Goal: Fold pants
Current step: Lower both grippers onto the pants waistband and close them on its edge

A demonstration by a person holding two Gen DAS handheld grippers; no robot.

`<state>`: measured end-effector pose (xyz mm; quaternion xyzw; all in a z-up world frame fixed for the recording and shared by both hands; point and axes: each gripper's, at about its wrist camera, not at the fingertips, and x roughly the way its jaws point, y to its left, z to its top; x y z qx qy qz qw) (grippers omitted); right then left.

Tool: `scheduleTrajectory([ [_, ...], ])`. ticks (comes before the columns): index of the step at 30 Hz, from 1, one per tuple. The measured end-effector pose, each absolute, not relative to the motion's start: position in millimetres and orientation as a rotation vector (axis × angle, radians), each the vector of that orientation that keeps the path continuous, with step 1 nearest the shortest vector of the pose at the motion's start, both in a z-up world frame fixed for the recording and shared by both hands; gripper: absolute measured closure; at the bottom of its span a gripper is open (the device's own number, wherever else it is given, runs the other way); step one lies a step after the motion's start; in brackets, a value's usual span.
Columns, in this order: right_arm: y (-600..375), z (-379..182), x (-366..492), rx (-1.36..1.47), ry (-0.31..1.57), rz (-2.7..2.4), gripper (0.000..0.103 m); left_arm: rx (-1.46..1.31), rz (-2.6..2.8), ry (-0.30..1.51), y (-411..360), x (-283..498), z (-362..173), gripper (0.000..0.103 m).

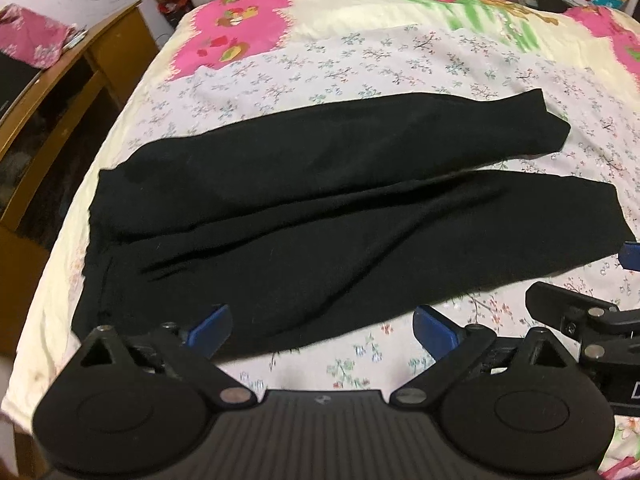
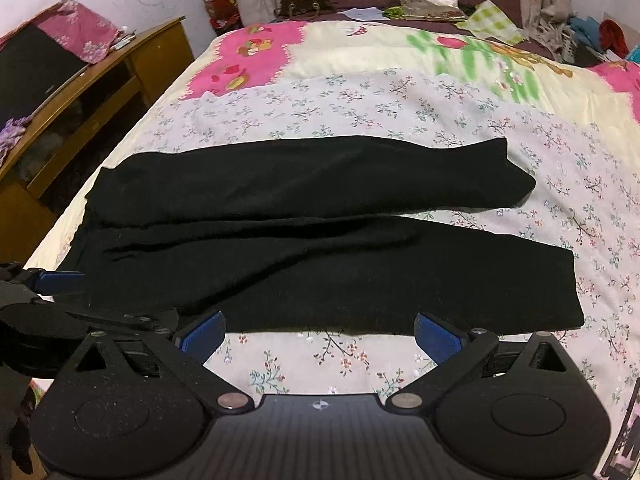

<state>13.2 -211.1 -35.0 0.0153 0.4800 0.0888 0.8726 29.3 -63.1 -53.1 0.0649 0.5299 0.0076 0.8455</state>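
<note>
pants (image 1: pixel 320 200): plain black | bedsheet (image 1: pixel 400 60): white, small floral sprigs | blanket (image 1: pixel 248 36) upper left: pink, cream, green | gripper pads (image 1: pixel 210 326): blue

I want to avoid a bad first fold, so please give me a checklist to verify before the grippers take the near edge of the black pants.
1. Left gripper open and empty: ok, blue pads spread, nothing between them.
2. Right gripper open and empty: ok, same.
3. Black pants spread flat on the floral bedsheet: ok, both legs lie side by side, waist toward the wooden cabinet.
4. Legs aligned: not ok, the cuff ends diverge, with sheet visible between them.
5. Near edge within reach of both grippers: ok, it lies just ahead of the fingertips.
6. Fabric free of wrinkles: cannot tell, the cloth is too dark.
</note>
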Motion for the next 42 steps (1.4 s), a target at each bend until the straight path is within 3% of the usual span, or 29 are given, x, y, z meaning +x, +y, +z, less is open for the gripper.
scheduleTrajectory([
  [15, -156, -43, 74, 0.015, 0.986, 0.168, 0.011, 0.146, -0.061, 1.096, 11, 100, -63, 0.0],
  [24, -146, -55, 106, -0.037, 1.007, 0.249, 0.011, 0.126, -0.069, 1.071, 17, 127, -76, 0.0],
  [34, -146, -75, 203, -0.318, 0.893, 0.406, 0.013, 0.247, -0.116, 0.979, 51, 207, -101, 0.0],
  [42, -137, -108, 273, -0.501, 0.914, 0.524, 0.016, 0.438, -0.169, 0.927, 101, 259, -132, 0.0],
])
